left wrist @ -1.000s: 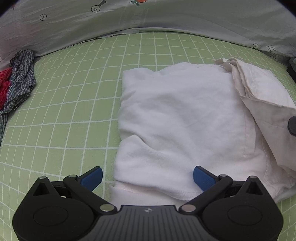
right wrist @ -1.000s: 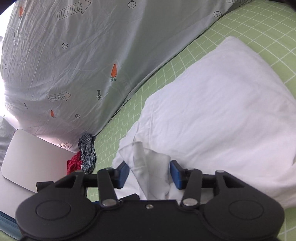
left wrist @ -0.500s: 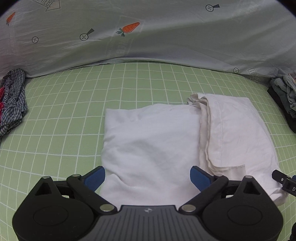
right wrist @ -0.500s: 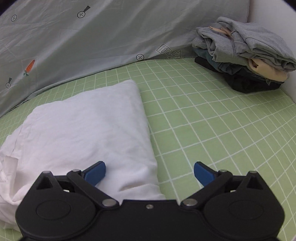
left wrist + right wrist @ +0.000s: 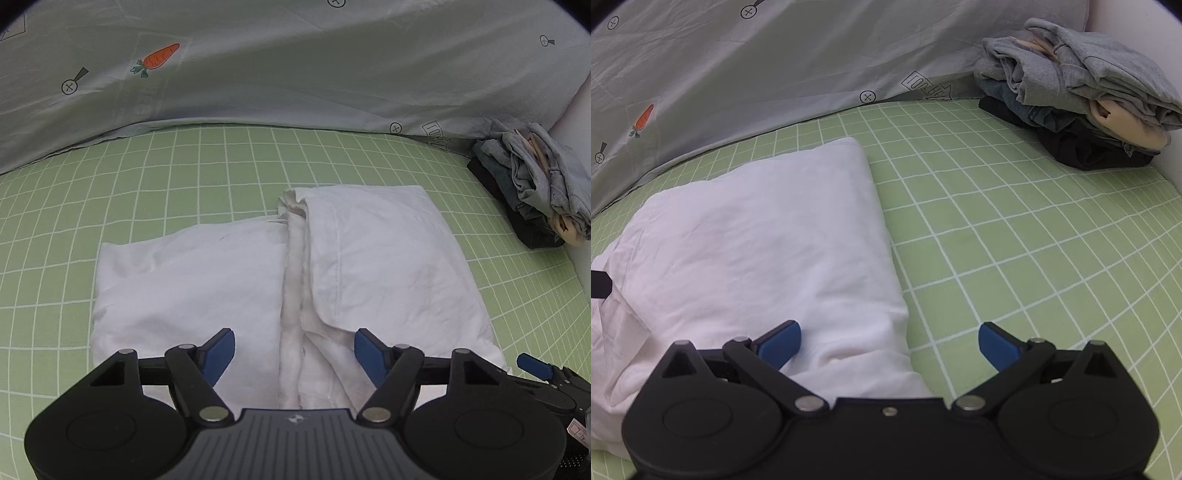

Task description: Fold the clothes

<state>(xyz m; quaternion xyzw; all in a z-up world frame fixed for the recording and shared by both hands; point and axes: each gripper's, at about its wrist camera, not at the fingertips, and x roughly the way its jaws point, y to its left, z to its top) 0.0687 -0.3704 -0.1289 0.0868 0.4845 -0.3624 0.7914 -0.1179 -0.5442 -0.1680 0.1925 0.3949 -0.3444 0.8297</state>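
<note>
A white garment lies on the green checked sheet, its right part folded over onto itself along a middle seam. My left gripper is open and empty over the garment's near edge, at the seam. My right gripper is open and empty over the garment's near right corner. The garment fills the left of the right wrist view. The right gripper also shows at the lower right of the left wrist view.
A pile of folded grey, dark and beige clothes sits at the far right by a white wall; it also shows in the left wrist view. A grey carrot-print cloth rises behind the sheet.
My right gripper let go of the white cloth it pinched and opened, leaving the right part folded over. Both grippers drew back toward the garment's near edge and turned rightward.
</note>
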